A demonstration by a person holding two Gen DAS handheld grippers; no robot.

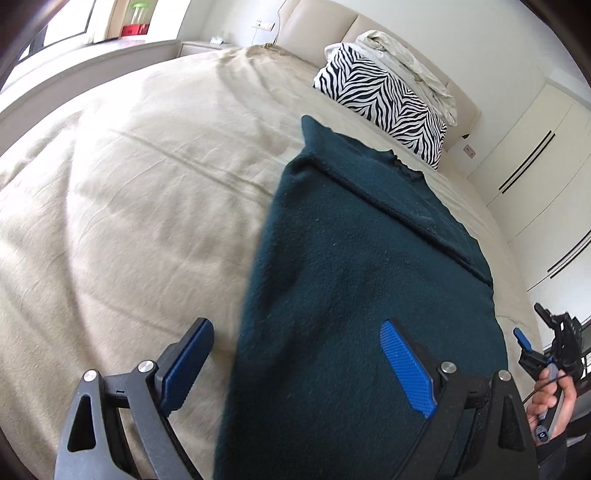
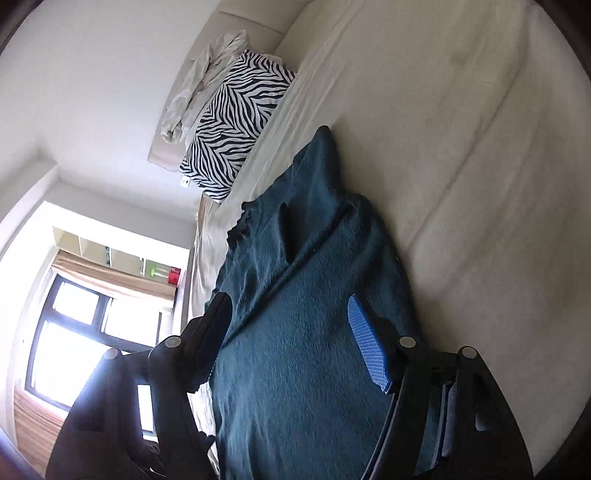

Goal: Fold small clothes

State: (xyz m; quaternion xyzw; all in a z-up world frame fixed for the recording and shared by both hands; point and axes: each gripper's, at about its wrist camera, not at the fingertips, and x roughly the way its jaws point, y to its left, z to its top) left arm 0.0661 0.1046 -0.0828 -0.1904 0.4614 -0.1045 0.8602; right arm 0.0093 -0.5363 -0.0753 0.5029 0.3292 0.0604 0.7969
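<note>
Teal fleece garment [image 1: 362, 266] flat on bed [image 1: 140, 184]; left gripper [image 1: 295, 365] wide, empty; right gripper [image 2: 291, 339] wide, empty.

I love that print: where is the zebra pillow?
The zebra pillow leans at the headboard, under a crumpled pale cloth, beyond the dark green garment.

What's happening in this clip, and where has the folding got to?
A person with a handheld gripper in each hand is folding a dark teal garment on a beige bed. It lies partly folded, one layer over another. The left gripper and right gripper both hover open above it, gripping nothing. A zebra-print pillow sits by the headboard.
</note>
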